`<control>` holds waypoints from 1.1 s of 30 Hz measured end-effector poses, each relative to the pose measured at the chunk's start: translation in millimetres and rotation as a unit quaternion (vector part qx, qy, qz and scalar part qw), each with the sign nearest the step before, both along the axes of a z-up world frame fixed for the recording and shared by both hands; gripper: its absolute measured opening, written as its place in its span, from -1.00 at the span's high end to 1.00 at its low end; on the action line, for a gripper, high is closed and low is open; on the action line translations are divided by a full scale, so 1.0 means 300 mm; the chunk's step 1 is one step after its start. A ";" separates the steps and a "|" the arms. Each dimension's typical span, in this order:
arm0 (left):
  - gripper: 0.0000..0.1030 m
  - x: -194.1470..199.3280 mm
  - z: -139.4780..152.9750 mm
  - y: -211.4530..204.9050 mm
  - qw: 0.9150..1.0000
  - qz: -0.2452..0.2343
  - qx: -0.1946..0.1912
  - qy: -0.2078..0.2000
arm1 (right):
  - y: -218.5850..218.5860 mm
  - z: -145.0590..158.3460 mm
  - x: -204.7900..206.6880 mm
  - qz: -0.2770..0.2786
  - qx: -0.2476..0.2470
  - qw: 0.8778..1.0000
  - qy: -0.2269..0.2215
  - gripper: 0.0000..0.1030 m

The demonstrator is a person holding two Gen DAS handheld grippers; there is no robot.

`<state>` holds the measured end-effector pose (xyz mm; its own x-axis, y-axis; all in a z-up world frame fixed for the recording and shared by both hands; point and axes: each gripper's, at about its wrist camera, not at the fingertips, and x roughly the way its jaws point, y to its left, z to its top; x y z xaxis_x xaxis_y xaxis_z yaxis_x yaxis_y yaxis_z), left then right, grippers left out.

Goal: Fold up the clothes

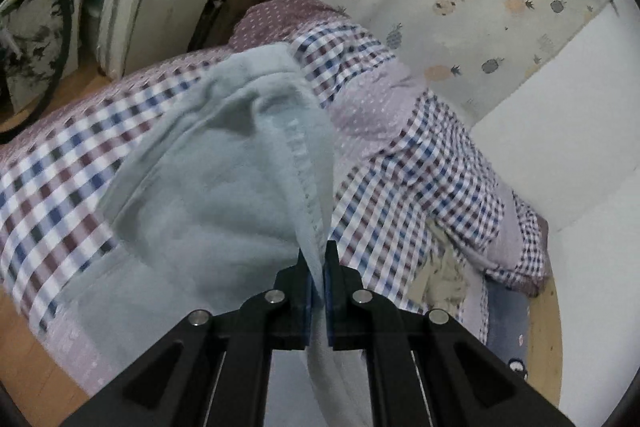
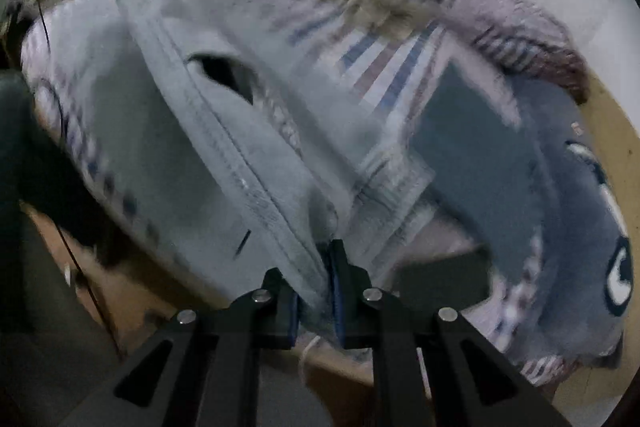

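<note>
Pale blue soft fleece garment [image 1: 224,163] was up off the bed [image 1: 72,163], which had a checked red, blue and white cover, and part of the garment still draped down onto that cover near the bed's middle. The folding looked like it had only just begun: the garment was bunched and hanging, with no neat fold to be seen, so nearly all the work was left.

The left tool [image 1: 315,267] pointed across the bed toward the far wall, and its two black fingers were pinched nearly together on a stitched edge of the garment. The right tool [image 2: 325,267] was held near the bed's side edge, and it too was squeezed tight on a seamed edge. Its view was blurry. A dark blue cloth [image 2: 500,163] lay on the bed at the right.
</note>
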<state>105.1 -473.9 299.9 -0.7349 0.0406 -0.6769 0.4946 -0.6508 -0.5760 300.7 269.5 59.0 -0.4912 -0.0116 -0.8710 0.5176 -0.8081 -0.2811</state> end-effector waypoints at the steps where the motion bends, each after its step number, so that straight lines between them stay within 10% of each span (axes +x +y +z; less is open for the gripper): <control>1: 0.94 0.039 -0.015 0.006 1.000 -0.001 0.004 -0.001 | -0.020 -0.050 0.021 0.003 0.013 1.000 -0.013 0.71; 5: 0.94 0.157 -0.031 0.027 1.000 -0.009 0.001 0.013 | -0.065 -0.062 0.101 0.011 0.045 0.998 -0.029 0.46; 11: 0.94 0.301 -0.047 0.017 0.997 -0.024 0.005 0.070 | -0.195 0.176 0.192 0.081 -0.029 0.996 -0.012 -0.17; 15: 0.94 0.345 -0.083 -0.006 0.995 -0.039 0.010 0.096 | -0.424 0.144 0.114 0.128 -0.070 0.989 -0.013 -0.48; 29: 0.94 0.379 -0.244 -0.100 0.993 -0.053 0.033 0.105 | -1.147 -0.025 -0.150 0.264 -0.173 0.949 -0.017 -0.47; 33: 0.94 0.373 -0.288 -0.113 0.992 -0.066 0.038 0.101 | -1.213 -0.165 -0.208 0.240 -0.117 0.964 -0.011 0.22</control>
<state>216.9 -507.8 213.5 -0.8398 0.1911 -0.5081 0.2772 -0.6539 -0.7040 238.3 -94.4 9.6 -0.3617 -0.4304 -0.8270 0.8517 -0.5133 -0.1053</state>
